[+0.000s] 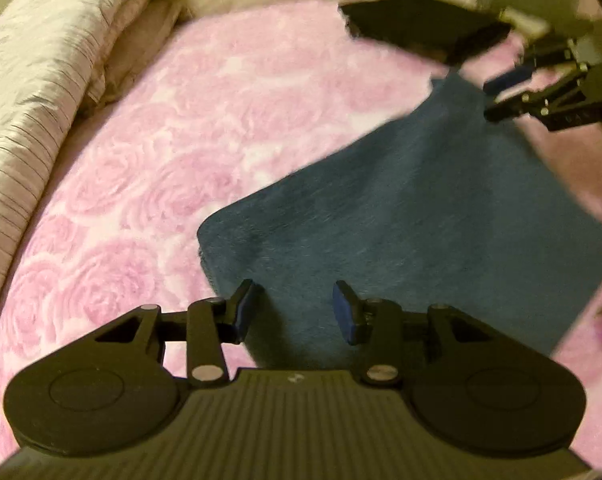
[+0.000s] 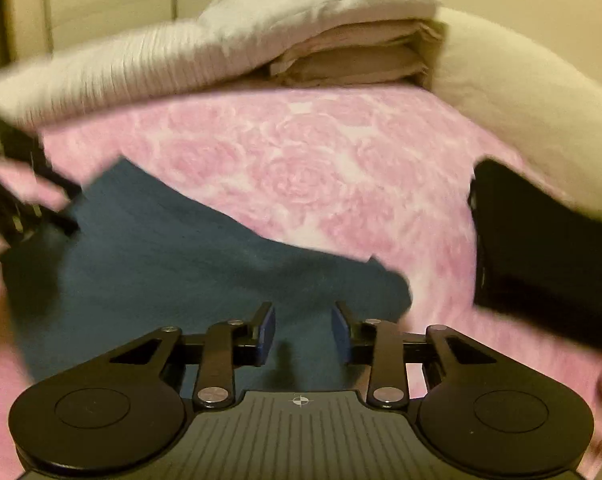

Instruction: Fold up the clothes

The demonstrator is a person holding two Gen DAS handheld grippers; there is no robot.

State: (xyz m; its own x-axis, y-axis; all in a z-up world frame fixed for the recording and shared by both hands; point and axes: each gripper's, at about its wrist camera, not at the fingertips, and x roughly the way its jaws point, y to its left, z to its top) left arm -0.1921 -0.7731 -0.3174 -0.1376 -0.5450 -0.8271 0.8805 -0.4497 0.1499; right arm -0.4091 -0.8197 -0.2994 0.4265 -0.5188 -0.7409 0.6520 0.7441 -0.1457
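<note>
Left claw (image 1: 293, 312) hovered w/ jaws parted and nothing between them, just above the near-left corner of the teal cloth (image 1: 413, 216), which lay flat on the pink rose-print bed cover (image 1: 173, 128), its long axis running from that corner away to the upper right. Right claw (image 2: 303, 332), also parted and empty, hung over the cloth's opposite end, so each claw was nearest its own end. A folded dark garment (image 2: 541, 252) lay apart from the cloth, nearer the right claw.
</note>
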